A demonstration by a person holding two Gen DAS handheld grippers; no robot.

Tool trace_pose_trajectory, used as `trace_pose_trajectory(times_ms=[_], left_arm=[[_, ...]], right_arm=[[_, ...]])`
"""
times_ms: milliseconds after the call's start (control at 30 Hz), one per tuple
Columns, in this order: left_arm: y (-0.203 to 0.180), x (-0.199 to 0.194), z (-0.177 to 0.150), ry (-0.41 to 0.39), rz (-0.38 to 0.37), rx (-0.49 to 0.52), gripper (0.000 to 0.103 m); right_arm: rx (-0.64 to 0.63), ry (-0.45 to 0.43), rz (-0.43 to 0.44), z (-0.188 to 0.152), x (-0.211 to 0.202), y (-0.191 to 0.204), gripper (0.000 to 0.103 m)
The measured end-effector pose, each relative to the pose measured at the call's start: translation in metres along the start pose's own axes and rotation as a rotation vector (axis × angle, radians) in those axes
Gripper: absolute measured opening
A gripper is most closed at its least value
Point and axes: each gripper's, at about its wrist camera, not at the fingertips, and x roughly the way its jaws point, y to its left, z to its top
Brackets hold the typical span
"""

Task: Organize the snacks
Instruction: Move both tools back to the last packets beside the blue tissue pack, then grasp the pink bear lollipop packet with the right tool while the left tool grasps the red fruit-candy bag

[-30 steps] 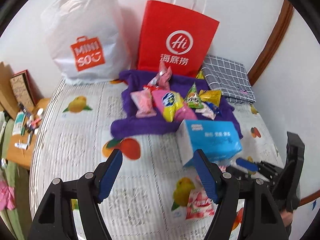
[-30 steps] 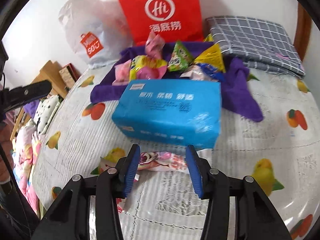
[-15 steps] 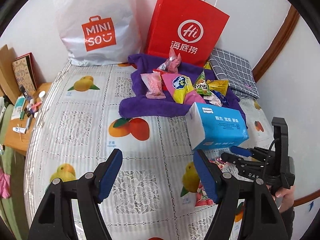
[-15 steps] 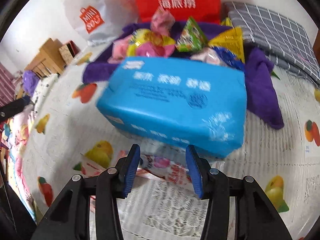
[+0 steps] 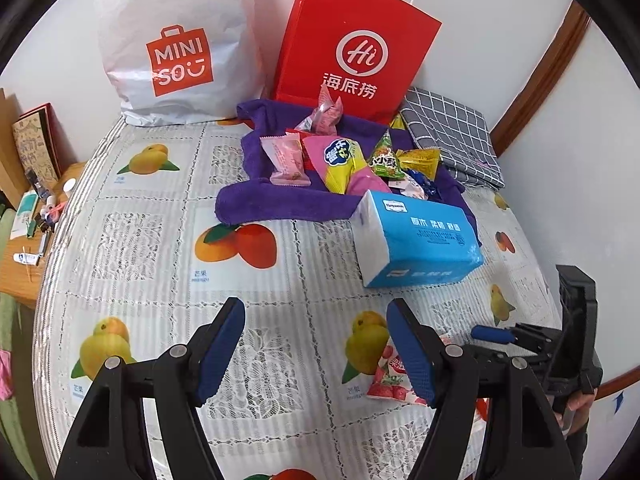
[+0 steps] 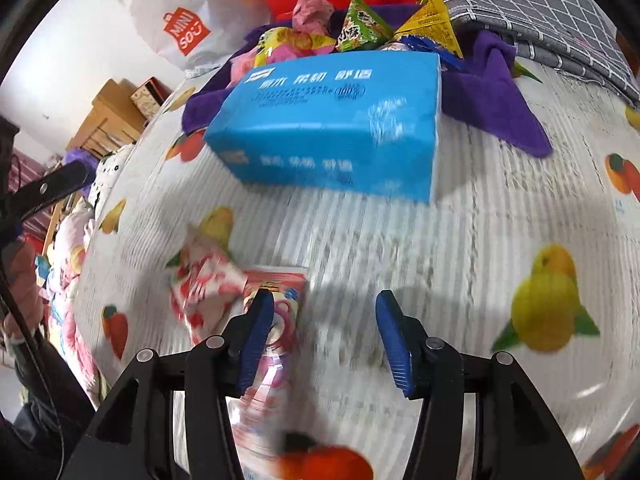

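Snack packet lying on the fruit-print counter, partly under the left finger of the right tongs — opening, nothing clamped. Could snag and drag it sideways. Left tongs released, empty. Blue tissue pack nearby — easily bumped.

The crinkly white plastic shopping bag against the wall had "MINISO" in white on an orange bag-shaped logo. Next to it, the glossy red paper carrier bag showed a white ring with "Hi" inside and 海底捞 underneath. The blue soft pack of tissues carried white Chinese characters on its top and side, too blurry for me to read properly. The white lace-pattern tablecloth with printed fruit had 芒果 with tiny Latin lettering under the mango picture. Snack wrappers had print too, but unreadable.
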Motion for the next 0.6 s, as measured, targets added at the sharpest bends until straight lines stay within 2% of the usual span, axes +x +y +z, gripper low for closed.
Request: trace_pose_trajectory(times_ms=[133,267,400,500,600], left_arm=[[-0.006,0.002,-0.003,0.007,-0.002,0.009,0.071],[-0.012,0.006,-0.006,0.017,-0.004,0.017,0.072],[-0.02,0.008,-0.008,0.027,-0.014,0.026,0.071],[-0.025,0.007,-0.011,0.028,-0.015,0.041,0.072],[-0.027,0.006,-0.014,0.028,-0.012,0.051,0.072]], right_arm=[[0.001,-0.035,0.0,-0.016,-0.01,0.004,0.053],[0.012,-0.07,0.037,-0.031,-0.02,0.014,0.053],[0.016,-0.088,0.06,-0.034,-0.019,0.028,0.053],[0.009,-0.086,0.039,-0.031,-0.012,0.04,0.054],[-0.005,-0.048,-0.041,-0.027,0.005,0.049,0.053]])
